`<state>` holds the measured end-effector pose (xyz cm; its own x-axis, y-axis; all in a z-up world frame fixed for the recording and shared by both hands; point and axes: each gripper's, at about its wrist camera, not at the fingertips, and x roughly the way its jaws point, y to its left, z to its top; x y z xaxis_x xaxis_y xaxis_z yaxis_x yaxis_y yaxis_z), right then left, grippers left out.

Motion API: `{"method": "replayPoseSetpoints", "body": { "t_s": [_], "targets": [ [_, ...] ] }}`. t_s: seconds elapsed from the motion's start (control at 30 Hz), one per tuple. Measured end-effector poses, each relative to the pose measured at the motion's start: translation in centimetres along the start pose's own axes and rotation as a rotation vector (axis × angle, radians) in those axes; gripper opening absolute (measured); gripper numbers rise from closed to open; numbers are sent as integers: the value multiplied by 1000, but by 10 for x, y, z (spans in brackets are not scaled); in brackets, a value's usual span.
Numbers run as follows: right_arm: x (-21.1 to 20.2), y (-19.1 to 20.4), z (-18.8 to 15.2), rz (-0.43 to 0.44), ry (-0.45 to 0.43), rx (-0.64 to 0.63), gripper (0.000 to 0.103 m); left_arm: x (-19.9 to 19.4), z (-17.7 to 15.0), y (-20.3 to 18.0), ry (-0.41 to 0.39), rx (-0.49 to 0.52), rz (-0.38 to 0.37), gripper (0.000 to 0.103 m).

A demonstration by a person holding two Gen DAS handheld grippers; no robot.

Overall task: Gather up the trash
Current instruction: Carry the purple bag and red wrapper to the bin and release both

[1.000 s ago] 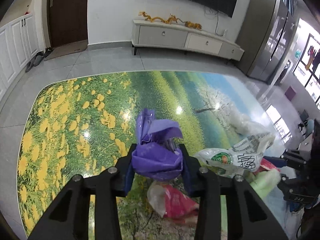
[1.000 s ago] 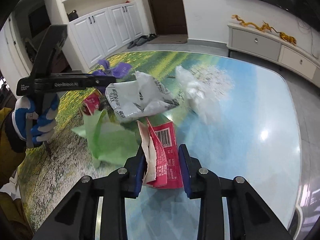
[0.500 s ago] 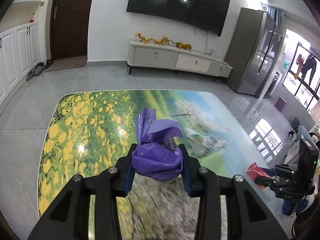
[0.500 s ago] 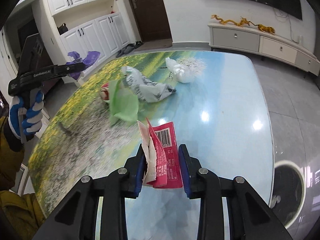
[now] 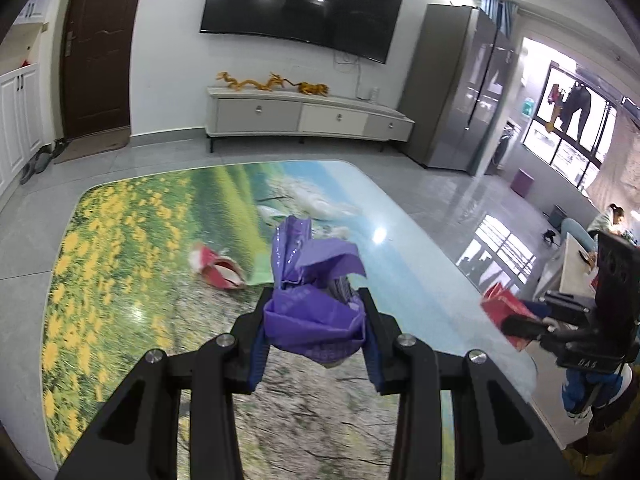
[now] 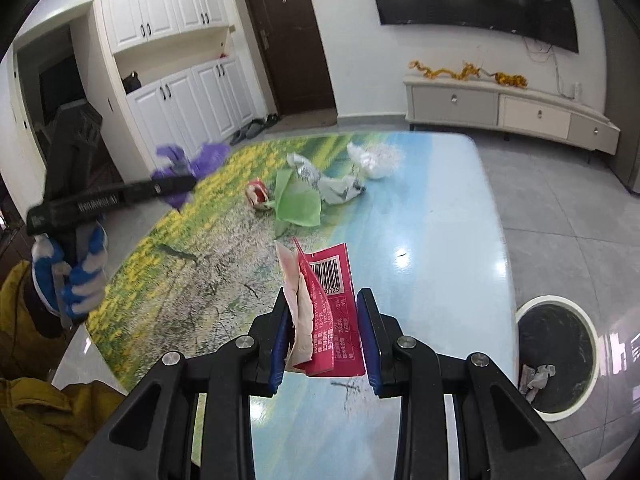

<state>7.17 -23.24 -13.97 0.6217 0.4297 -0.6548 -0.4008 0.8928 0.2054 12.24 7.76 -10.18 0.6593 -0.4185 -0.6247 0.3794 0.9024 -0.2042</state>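
My left gripper is shut on a crumpled purple plastic wrapper, held above the table; it also shows in the right wrist view. My right gripper is shut on a red snack wrapper with a barcode, held above the table's near right part; the wrapper shows in the left wrist view. A round white-rimmed bin with a black liner stands on the floor right of the table. On the table lie a green wrapper, a red-and-white wrapper, a printed white bag and a clear crumpled bag.
The table has a glossy landscape print and a rounded right edge. A TV cabinet stands against the far wall. White cupboards line the left wall. A grey fridge stands at the right.
Both grippers have pulled back and up from the trash pile with their wrappers still held. The pile now lies farther away, and the bin has come fully into the right wrist view.
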Motion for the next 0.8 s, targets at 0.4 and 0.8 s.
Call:
{"method": "replayPoseSetpoints", "body": {
  "t_s": [0.4, 0.8],
  "targets": [
    [-39, -37, -14, -58, -77, 96, 31, 7, 2, -48, 17, 60, -62, 37],
    [-55, -161, -42, -177, -110, 313, 32, 84, 40, -165, 138, 243, -142, 37]
  ]
}}
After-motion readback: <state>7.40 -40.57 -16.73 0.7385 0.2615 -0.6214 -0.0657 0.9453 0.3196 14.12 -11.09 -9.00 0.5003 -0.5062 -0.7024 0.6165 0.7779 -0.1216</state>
